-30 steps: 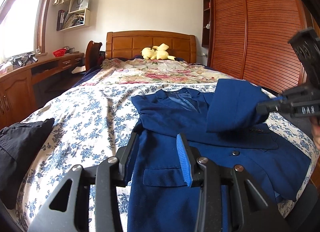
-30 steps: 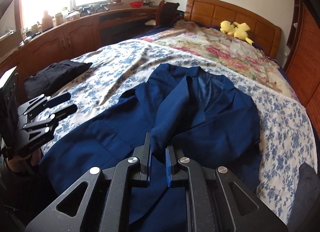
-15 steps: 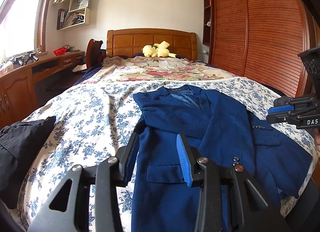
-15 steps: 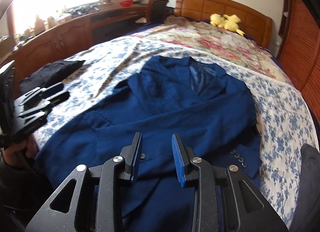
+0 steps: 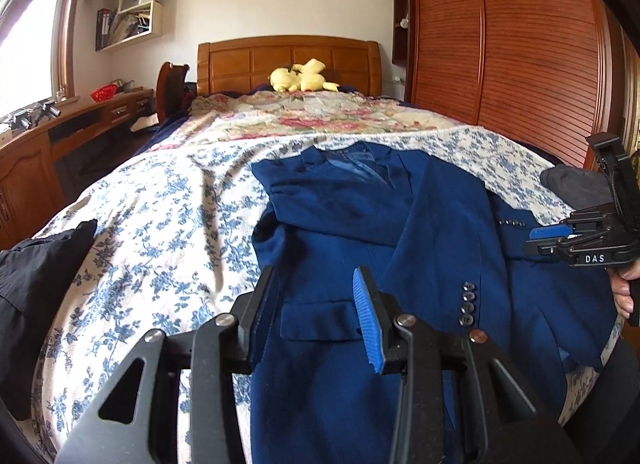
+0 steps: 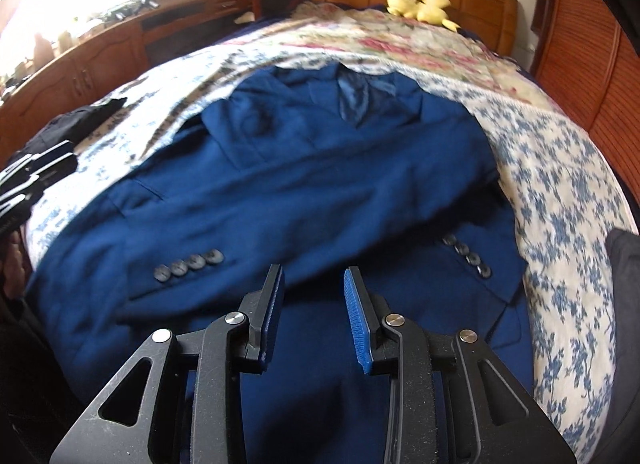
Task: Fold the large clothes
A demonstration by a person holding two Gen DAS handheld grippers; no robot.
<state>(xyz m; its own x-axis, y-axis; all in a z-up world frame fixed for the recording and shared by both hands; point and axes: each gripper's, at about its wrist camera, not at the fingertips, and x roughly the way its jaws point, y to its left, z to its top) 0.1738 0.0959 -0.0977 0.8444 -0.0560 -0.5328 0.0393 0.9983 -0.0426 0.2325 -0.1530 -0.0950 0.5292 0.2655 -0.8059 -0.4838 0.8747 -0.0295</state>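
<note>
A dark blue suit jacket (image 5: 340, 223) lies face up on the flowered bedspread (image 5: 168, 215), collar toward the headboard. One sleeve (image 6: 280, 199) is folded across its front, its cuff buttons (image 6: 188, 266) near the hem. My right gripper (image 6: 314, 292) hovers low over the jacket's lower front, open, with nothing between the pads. It also shows at the right edge of the left wrist view (image 5: 530, 242). My left gripper (image 5: 316, 296) stands open above the jacket's left pocket flap, holding nothing, and shows at the left edge of the right wrist view (image 6: 70, 155).
A black garment (image 5: 36, 284) lies at the bed's left edge and a dark grey one (image 5: 576, 183) at its right edge. A yellow plush toy (image 5: 304, 75) sits by the headboard. A wooden desk (image 5: 60, 131) runs along the left, a slatted wardrobe (image 5: 520, 43) along the right.
The right gripper has opened and let go of the sleeve, which now lies flat across the jacket's front. That gripper has sunk closer to the jacket. The left gripper has barely moved.
</note>
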